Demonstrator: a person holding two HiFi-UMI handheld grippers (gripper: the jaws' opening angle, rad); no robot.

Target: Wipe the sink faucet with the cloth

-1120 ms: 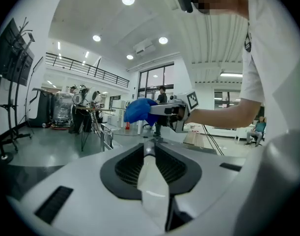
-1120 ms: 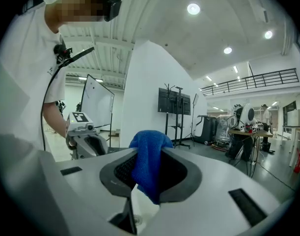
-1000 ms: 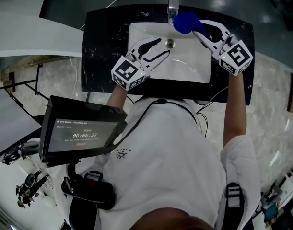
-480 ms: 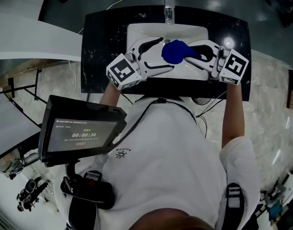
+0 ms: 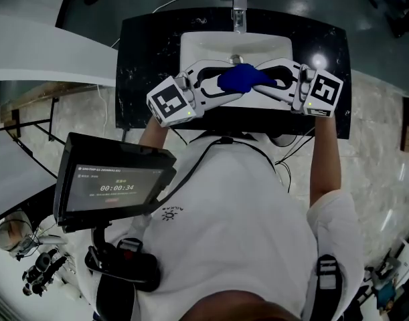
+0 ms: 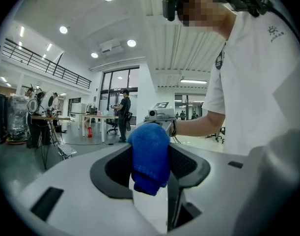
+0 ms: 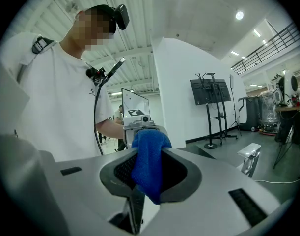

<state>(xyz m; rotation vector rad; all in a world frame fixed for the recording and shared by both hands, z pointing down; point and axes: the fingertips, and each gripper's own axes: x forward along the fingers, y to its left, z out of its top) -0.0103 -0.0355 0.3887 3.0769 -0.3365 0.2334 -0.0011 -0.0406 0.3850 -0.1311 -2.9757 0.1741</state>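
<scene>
A blue cloth (image 5: 243, 79) hangs between my two grippers above the front of the white sink (image 5: 191, 45). My right gripper (image 5: 258, 79) comes in from the right and is shut on the cloth (image 7: 149, 166). Facing it from the left, my left gripper (image 5: 225, 79) has its jaws closing around the cloth's other end (image 6: 150, 156); the cloth sits between them, but they do not visibly squeeze it. The chrome faucet (image 5: 239, 5) stands at the sink's far edge, apart from both grippers, and appears low at the right in the right gripper view (image 7: 249, 157).
The sink is set in a black counter (image 5: 140, 59). A monitor on a stand (image 5: 114, 182) sits near the person's left side. A person (image 6: 122, 114) stands by tables far off in the left gripper view. A screen on a stand (image 7: 211, 107) is behind the faucet.
The right gripper carried the cloth from the faucet back over the sink's front. The left gripper rose, turned toward it and took the cloth's free end between its jaws.
</scene>
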